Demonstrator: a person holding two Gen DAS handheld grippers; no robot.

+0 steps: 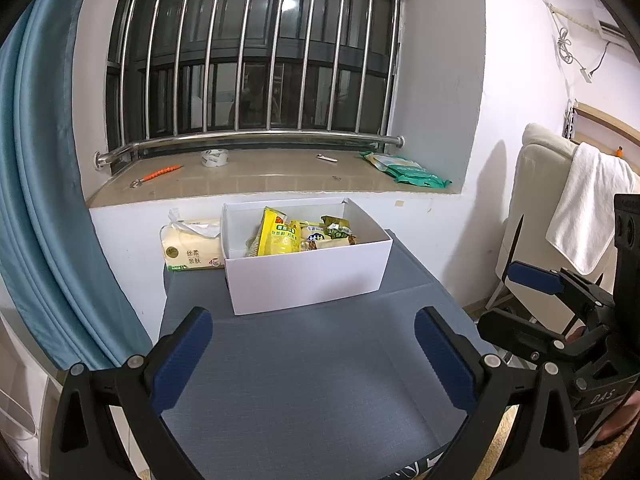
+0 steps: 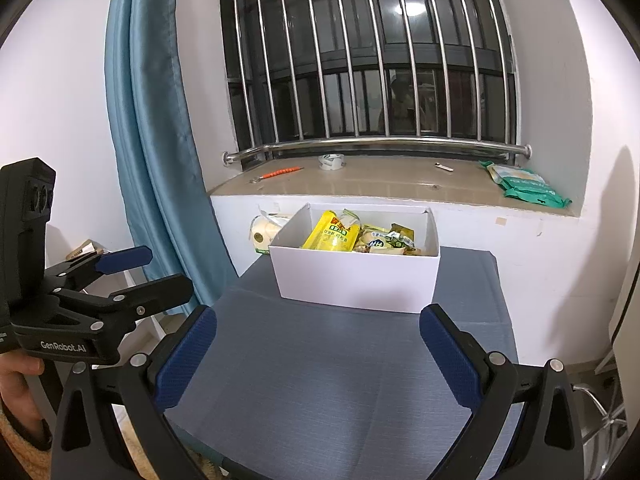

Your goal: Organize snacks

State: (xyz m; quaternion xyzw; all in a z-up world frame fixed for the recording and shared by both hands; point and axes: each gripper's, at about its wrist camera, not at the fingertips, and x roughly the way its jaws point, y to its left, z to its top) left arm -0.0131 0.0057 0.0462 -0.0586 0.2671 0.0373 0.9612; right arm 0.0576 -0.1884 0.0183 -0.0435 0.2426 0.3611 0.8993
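A white box stands at the far end of a grey-blue table. It holds several snack packets, among them a tall yellow bag and small green and white packets. My left gripper is open and empty above the table's near part. My right gripper is open and empty too, beside it. The right gripper shows at the right edge of the left wrist view, and the left gripper at the left of the right wrist view.
A tissue pack stands left of the box. The windowsill behind carries a tape roll, an orange tool and green packs. A blue curtain hangs left; a chair with a towel stands right.
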